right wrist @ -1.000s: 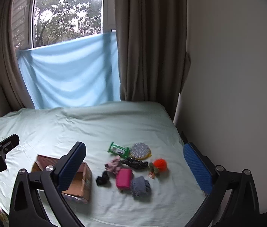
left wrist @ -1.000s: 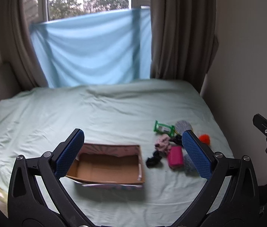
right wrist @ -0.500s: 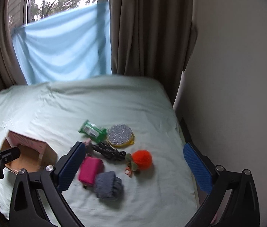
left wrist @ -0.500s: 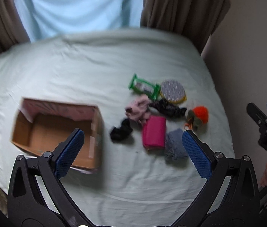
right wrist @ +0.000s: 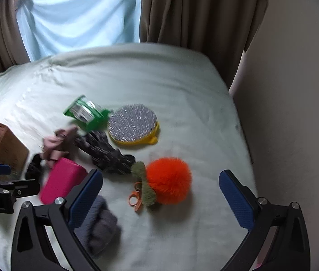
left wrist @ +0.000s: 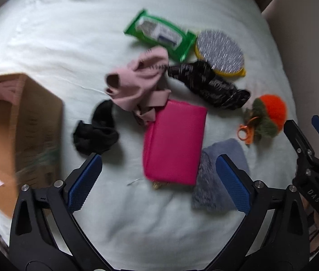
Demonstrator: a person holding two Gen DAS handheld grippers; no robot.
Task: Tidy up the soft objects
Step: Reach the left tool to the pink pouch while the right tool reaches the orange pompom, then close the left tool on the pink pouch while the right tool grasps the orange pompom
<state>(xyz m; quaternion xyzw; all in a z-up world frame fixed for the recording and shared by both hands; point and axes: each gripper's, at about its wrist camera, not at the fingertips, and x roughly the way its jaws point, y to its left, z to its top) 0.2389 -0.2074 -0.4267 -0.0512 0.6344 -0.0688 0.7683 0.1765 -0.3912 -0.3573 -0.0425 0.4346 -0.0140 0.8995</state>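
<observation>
Left claw [left wrist: 158, 180]: jaws spread wide, nothing between the pads, held above the bed [left wrist: 46, 45]. The pink pouch [left wrist: 174, 142] lies between and just beyond its 2 fingers. The grey fuzzy cloth [left wrist: 213, 180] lies flat under the right-hand finger, its edge touching the pouch.

Right claw [right wrist: 160, 197]: also wide open and empty. The orange pom-pom [right wrist: 169, 180], with a green fuzzy collar and orange clip, sits on the sheet between its fingers. This claw shows at the right edge of the left wrist view [left wrist: 310, 135]; the left one shows at the left edge of the right wrist view [right wrist: 3, 180].

Outward from the pouch, left wrist view:
- pink crumpled cloth [left wrist: 139, 83], overlapping the pouch's far corner
- black sock [left wrist: 96, 131], just left of the pouch, apart from it
- dark patterned cloth [left wrist: 209, 85], stretched from the pink cloth toward the pom-pom [left wrist: 272, 110]
- round grey-and-yellow pad [left wrist: 220, 53], touching the dark cloth
- green wipes packet [left wrist: 159, 35], beside the pad, farthest out

Cardboard box [left wrist: 12, 135] at far left, open; contents blurred, possibly a pink lining. All 8 loose items lie on the sheet outside it.

Beyond the bed, right wrist view: brown curtain [right wrist: 193, 11], light blue cloth [right wrist: 80, 15] across the window, plain wall [right wrist: 294, 90].
</observation>
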